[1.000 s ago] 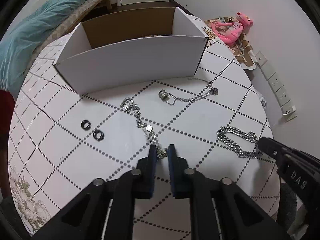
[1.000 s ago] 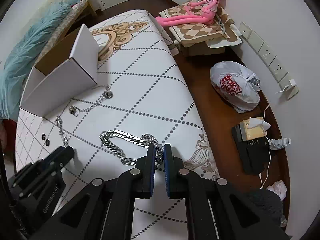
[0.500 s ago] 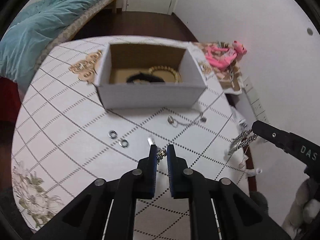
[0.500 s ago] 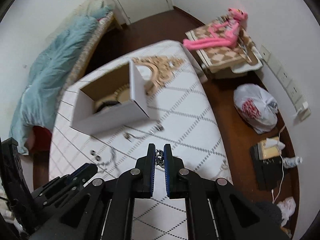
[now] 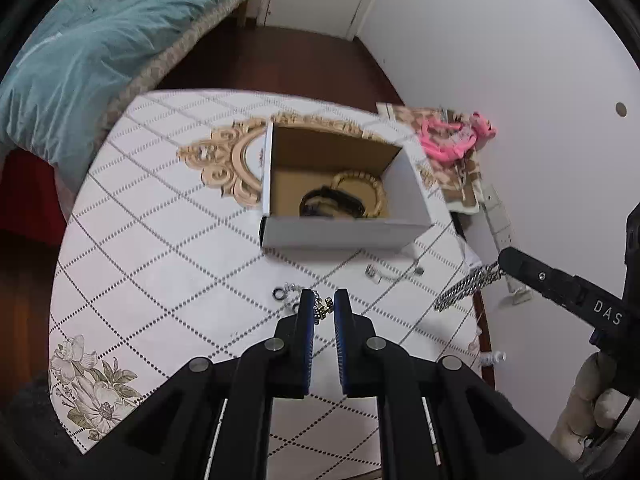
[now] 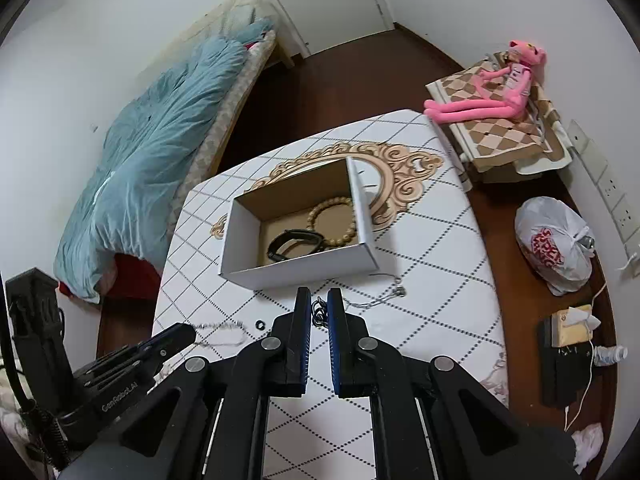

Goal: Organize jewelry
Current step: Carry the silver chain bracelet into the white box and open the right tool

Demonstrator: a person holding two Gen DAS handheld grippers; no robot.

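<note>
charm chain (image 5: 322,307): pinched between my left gripper (image 5: 323,309) tips, dangling above the table (image 5: 160,264);
curb chain (image 5: 466,287): clamped in my right gripper (image 6: 319,312), hanging;
box (image 6: 304,266): just ahead of both, holding a bead bracelet (image 6: 332,222) and black band (image 6: 294,242);
thin necklace (image 6: 384,294): on the table, ahead-right of my right tips

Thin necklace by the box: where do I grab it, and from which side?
Grip the thin necklace at its pendant, its bulkiest part, straight down from above: the chain lies flat and slack on the table. First empty the right gripper, shut on the thick chain.
</note>
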